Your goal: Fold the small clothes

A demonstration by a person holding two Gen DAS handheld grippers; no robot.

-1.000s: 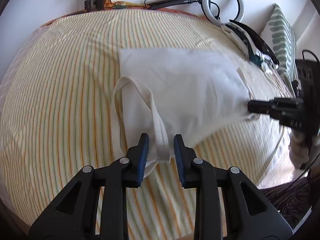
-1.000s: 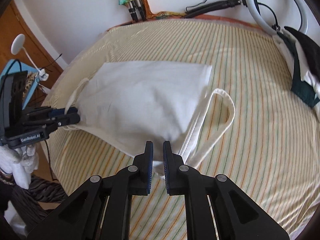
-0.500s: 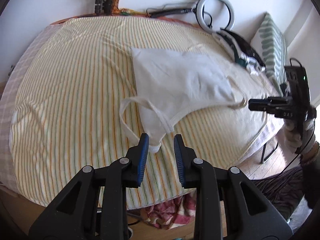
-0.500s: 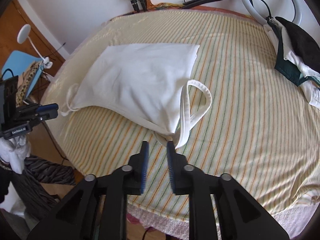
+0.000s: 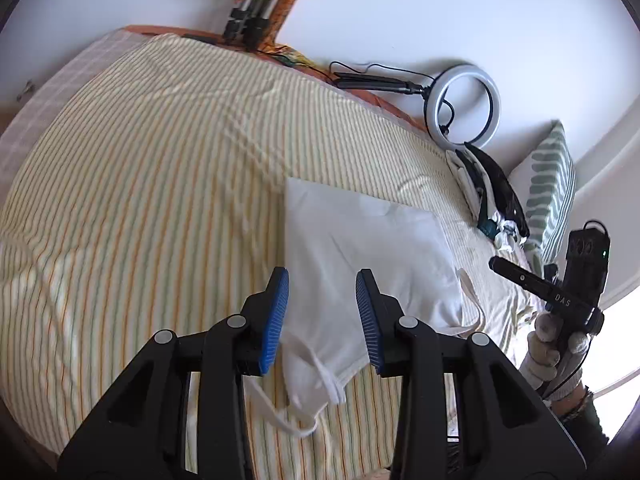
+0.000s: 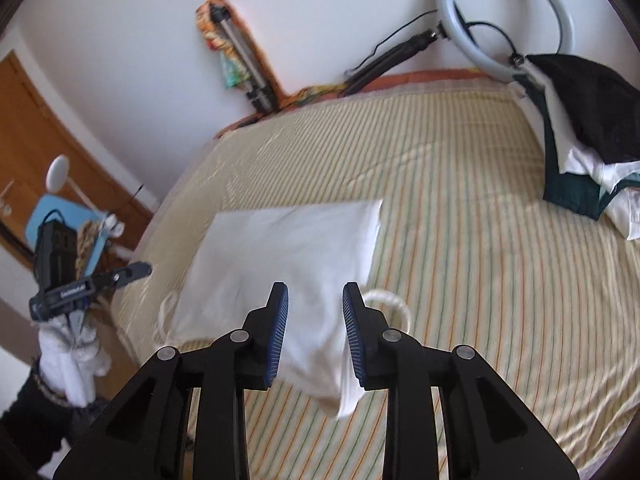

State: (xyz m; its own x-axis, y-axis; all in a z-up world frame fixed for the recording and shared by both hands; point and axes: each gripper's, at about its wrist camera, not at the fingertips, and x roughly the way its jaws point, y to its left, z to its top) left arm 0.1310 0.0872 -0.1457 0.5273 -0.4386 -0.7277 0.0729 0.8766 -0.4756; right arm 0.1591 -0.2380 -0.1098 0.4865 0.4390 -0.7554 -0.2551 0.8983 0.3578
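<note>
A white tank top (image 5: pixel 360 256) lies flat on the striped bed sheet (image 5: pixel 160 184), its straps loose at the near edge. It also shows in the right wrist view (image 6: pixel 280 256). My left gripper (image 5: pixel 322 280) is open and empty, raised above the top's strap end. My right gripper (image 6: pixel 315 294) is open and empty, raised above the top's other strap end. Each gripper appears in the other's view, the right one (image 5: pixel 500 266) off the bed's right side, the left one (image 6: pixel 140 270) off its left side.
A pile of dark and white clothes (image 6: pixel 588 128) lies at the bed's far right. A ring light (image 5: pixel 464 110) leans on the wall behind it. A green patterned pillow (image 5: pixel 550 196) stands at the right. A tripod (image 6: pixel 244 68) leans in the corner.
Both grippers have let go of the tank top's strap ends, opened and lifted back. The top has dropped flat onto the sheet.
</note>
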